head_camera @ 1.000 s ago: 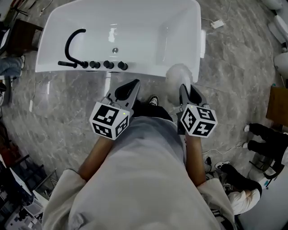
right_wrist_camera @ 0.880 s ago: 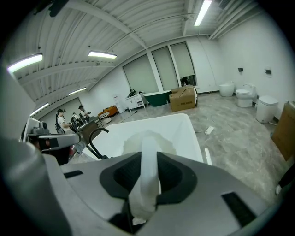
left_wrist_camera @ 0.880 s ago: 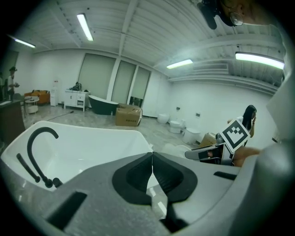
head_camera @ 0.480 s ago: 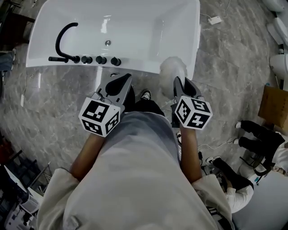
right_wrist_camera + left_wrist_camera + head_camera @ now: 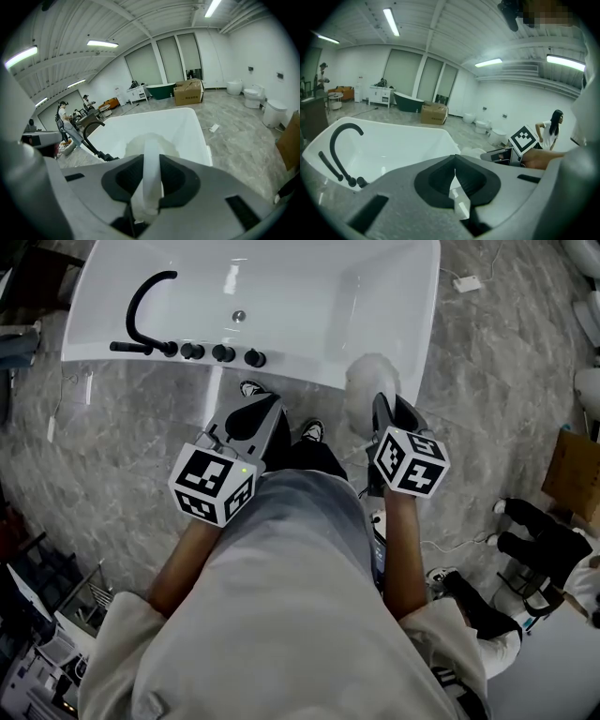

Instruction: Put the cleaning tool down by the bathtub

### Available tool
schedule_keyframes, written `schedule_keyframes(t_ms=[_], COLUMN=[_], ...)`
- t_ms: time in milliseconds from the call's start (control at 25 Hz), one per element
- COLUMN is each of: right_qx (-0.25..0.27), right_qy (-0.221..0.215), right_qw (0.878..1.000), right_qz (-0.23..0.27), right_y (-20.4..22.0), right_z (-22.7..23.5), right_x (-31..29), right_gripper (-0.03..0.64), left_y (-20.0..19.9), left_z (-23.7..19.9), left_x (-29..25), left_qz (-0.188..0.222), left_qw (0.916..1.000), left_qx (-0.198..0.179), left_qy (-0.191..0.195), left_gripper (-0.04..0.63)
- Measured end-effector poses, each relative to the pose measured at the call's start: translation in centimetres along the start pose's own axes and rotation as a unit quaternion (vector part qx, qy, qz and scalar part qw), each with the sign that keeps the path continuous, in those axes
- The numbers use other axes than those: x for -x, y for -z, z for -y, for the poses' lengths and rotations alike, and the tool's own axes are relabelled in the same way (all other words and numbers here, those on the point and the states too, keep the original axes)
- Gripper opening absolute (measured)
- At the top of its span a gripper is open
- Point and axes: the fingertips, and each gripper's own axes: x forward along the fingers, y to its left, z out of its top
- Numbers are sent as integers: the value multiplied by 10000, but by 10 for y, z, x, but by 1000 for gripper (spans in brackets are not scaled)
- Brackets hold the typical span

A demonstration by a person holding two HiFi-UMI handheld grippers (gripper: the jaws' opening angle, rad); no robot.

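- Cleaning tool (image 5: 370, 381): a white stick with a fluffy white head. It is up in the air, not yet set down. In the head view the head lies over the near right corner of the bathtub (image 5: 424, 329). Whether it brushes the rim I cannot tell.
- Right gripper (image 5: 386, 414): its jaws are clamped on the tool's handle (image 5: 151, 171). In the right gripper view the handle runs up between the pads to the fluffy head, with the tub's white basin behind it.
- Left gripper (image 5: 256, 418): its jaws are closed together with nothing between them. It hangs in front of the person's body near the tub's front wall and takes no part in the hold.
- Surroundings: the tub's black faucet (image 5: 142, 317) sits at the far left of the rim, well apart from the tool. Grey marbled floor (image 5: 487, 390) lies bare to the right of the tub. The person's shoes (image 5: 313, 430) stand just beside the tub's front wall.
- Step in hand: I judge this to be the carry towards the put-down spot, with the release not yet begun.
- Next move: it likely calls for lowering the tool to the floor close against the tub's outer wall, clear of the shoes. Once the tool rests there, the right jaws should part.
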Motion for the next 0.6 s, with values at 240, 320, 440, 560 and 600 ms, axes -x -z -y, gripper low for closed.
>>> schedule_keyframes(t_ms=[240, 320, 440, 560, 600], right_qx=[74, 85, 116, 174, 192], right_qy=[19, 9, -36, -40, -33], right_qw=[9999, 9998, 9996, 9995, 9994], right_qz=[-127, -177, -247, -278, -298], right_y=[9, 11, 14, 18, 20], right_z=[0, 1, 0, 0, 0], right_x=[-12, -15, -20, -24, -26], right_gripper=[86, 86, 86, 86, 86], left_y=[6, 5, 6, 7, 7], left_z=[-8, -8, -9, -9, -9], left_x=[3, 3, 3, 2, 2], left_qz=[-29, -40, -75, -94, -94], left_qw=[9999, 10000, 9999, 9999, 10000], left_qx=[82, 75, 64, 38, 31], left_qy=[-59, -48, -22, -3, 2], left_gripper=[9, 9, 9, 9, 9])
